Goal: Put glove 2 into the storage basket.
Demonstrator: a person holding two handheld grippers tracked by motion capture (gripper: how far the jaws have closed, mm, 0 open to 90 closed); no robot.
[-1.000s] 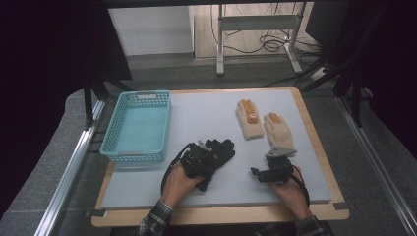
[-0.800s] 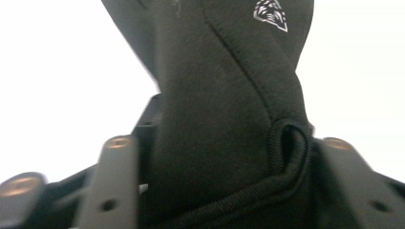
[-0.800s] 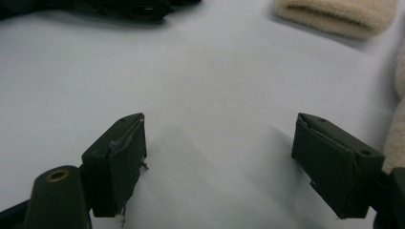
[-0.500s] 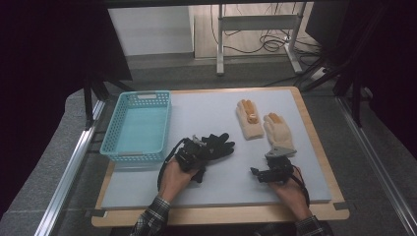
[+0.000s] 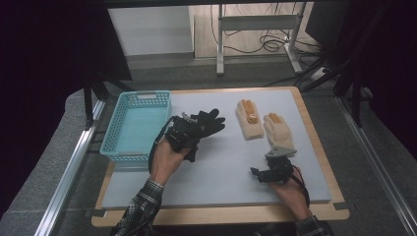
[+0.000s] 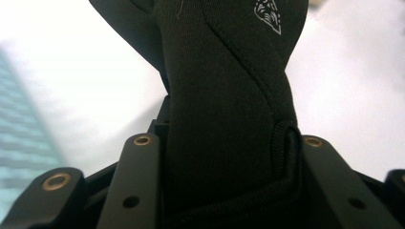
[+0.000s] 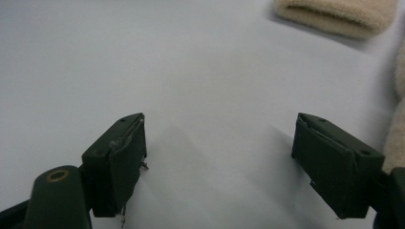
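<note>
Now clamped in the left claw (image 5: 189,133), a black glove (image 6: 224,95) hangs just above the bench (image 5: 216,167), beside the blue basket (image 5: 140,123); the jaws have just been closing on its cuff. Nearby, the right claw (image 7: 219,157) rests wide apart with nothing between its jaws, near two cream gloves (image 5: 265,125).

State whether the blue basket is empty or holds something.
Empty: the high view shows the blue basket's bare floor; the black glove is outside it.
</note>
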